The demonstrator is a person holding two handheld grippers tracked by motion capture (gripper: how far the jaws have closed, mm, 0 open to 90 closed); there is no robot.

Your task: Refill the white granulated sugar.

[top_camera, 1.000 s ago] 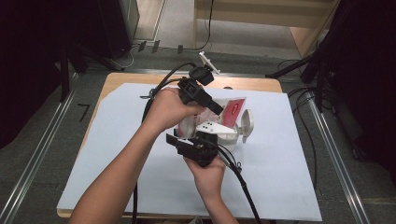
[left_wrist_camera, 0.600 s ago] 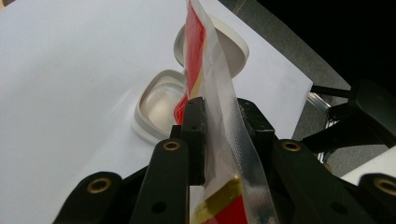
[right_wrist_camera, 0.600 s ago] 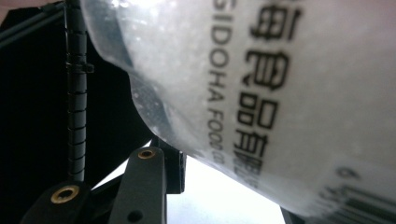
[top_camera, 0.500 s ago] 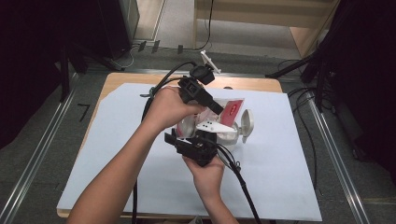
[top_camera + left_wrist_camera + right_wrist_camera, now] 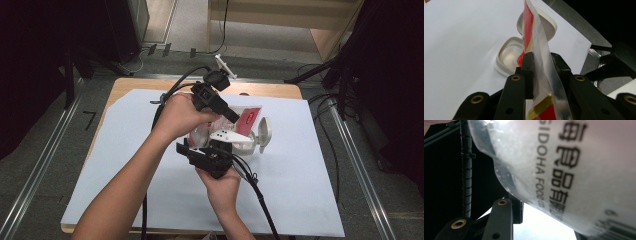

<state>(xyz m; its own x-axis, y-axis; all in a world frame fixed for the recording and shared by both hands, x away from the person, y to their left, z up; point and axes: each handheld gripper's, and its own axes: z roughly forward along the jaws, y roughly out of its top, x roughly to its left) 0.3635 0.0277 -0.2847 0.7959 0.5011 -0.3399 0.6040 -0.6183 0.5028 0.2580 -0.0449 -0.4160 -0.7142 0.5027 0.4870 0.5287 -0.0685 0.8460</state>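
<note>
A red and clear plastic packet [image 5: 248,118] is held up over the middle of the white sheet. My left gripper [image 5: 233,119] reaches in from the upper left and is shut on the packet's edge; in the left gripper view both jaws of that gripper [image 5: 541,62] pinch the packet's clear sealed strip [image 5: 537,40]. My right gripper [image 5: 219,143] comes up from below, and its jaws close on the lower part of the packet. In the right gripper view the printed clear film of the packet [image 5: 574,170] lies between the right gripper's [image 5: 546,220] jaws.
A small white container [image 5: 510,56] stands open under the packet, its hinged lid [image 5: 546,25] laid back; both appear in the high view as container [image 5: 247,143] and lid [image 5: 264,134]. The white sheet [image 5: 310,190] covers a wooden table. Cables trail from both grippers.
</note>
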